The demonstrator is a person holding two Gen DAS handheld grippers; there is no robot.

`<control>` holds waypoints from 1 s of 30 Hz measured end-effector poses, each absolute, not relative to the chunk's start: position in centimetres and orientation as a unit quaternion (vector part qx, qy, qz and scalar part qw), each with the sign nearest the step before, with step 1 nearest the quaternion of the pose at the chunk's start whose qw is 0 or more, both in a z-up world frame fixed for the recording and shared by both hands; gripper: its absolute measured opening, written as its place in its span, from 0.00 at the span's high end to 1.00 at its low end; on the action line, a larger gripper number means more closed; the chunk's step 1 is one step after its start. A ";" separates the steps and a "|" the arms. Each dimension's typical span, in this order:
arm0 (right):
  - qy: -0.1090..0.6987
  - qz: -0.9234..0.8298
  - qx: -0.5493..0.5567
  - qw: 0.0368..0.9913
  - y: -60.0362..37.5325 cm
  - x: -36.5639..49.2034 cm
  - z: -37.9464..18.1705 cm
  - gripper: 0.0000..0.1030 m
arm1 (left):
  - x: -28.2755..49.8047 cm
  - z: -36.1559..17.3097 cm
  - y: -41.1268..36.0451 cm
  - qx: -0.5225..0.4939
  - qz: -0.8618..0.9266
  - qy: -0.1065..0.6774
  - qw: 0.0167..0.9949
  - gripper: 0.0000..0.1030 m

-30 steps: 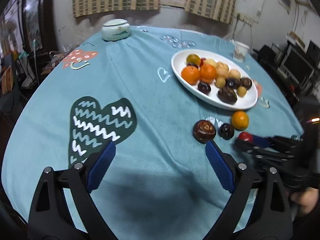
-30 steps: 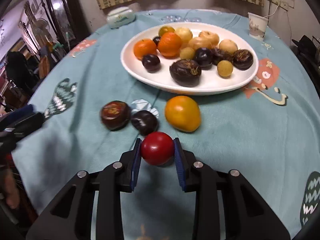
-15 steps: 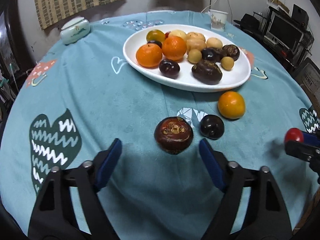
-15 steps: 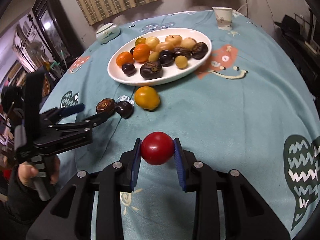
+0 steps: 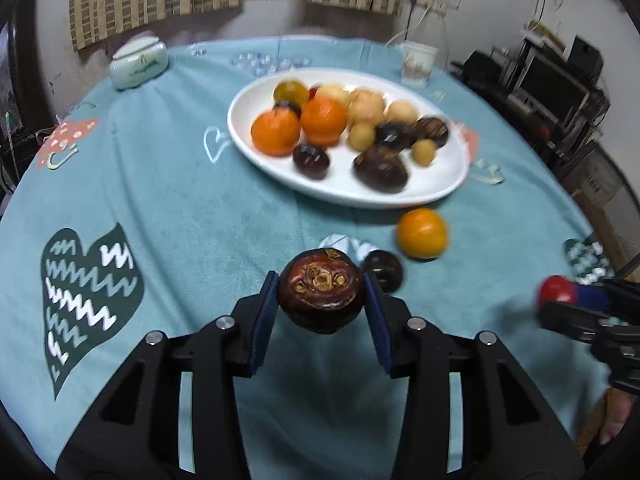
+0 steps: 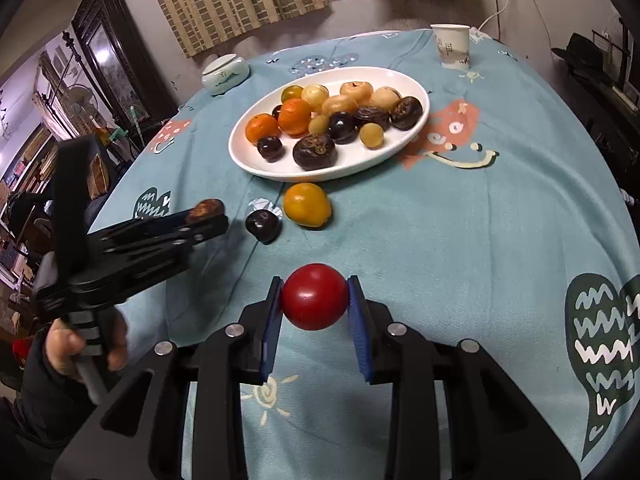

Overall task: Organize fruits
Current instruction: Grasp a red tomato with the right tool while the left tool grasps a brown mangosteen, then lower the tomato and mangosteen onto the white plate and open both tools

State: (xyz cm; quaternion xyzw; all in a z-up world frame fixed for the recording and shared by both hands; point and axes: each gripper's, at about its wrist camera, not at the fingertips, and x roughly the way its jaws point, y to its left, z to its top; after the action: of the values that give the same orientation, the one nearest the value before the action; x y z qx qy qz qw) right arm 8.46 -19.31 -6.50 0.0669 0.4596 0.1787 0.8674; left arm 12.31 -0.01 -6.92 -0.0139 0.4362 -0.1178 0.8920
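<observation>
Left gripper (image 5: pixel 321 304) now stands clamped on the brown mangosteen (image 5: pixel 320 296), both blue pads pressed to its flanks; half a second ago the same jaws stood wide with the fruit lying on the cloth between them, so the grasp is newly made; whether the fruit is lifted clear of the tablecloth (image 5: pixel 200 208) cannot be told from the left wrist view. Right gripper (image 6: pixel 314 300) holds the red fruit (image 6: pixel 314 297) as it did a second ago, poised above the cloth, well short of the white plate (image 6: pixel 256 160).

Judgement: with one fruit in each tool, both are ready for transfer to the plate; two strays remain on the cloth, the small dark fruit (image 6: pixel 262 225) and the orange fruit (image 6: pixel 306 205), just beside each other near the plate's front rim.

Obscured or doubtful: the left wrist view is smeared by motion, so fruits on the plate are soft in outline; the right gripper appears there only at the right edge, blurred; in the right wrist view the mangosteen shows only as a sliver above the left tool's fingers; kinds of the pale and dark plate fruits cannot be fixed.
</observation>
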 end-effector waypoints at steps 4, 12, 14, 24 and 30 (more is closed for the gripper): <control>0.458 0.181 0.064 0.868 -18.9 8.3 -6.3 0.69 | 10.1 -4.4 -0.3 -0.023 -0.139 0.414 0.899 0.58; 0.445 0.181 0.040 0.876 -18.9 11.8 -4.3 0.69 | 12.4 0.1 -2.0 0.007 -0.153 0.382 0.911 0.58; 0.442 0.182 0.036 0.878 -18.9 13.9 -3.7 0.69 | 14.5 1.1 -2.4 0.013 -0.150 0.375 0.915 0.58; 0.440 0.180 0.005 0.880 -17.6 21.5 -4.4 0.68 | 24.3 -1.6 -3.8 -0.009 -0.132 0.432 0.892 0.58; 0.464 0.181 0.005 0.867 -17.6 23.7 -7.0 0.68 | 26.6 -4.5 -4.0 -0.007 -0.124 0.460 0.879 0.58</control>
State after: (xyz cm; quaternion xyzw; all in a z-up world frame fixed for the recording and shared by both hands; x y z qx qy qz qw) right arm 23.71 -17.58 -6.95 0.0051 0.4642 0.1808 0.8671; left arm 26.59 -3.95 -4.47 -0.0070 0.4601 -0.1240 0.8791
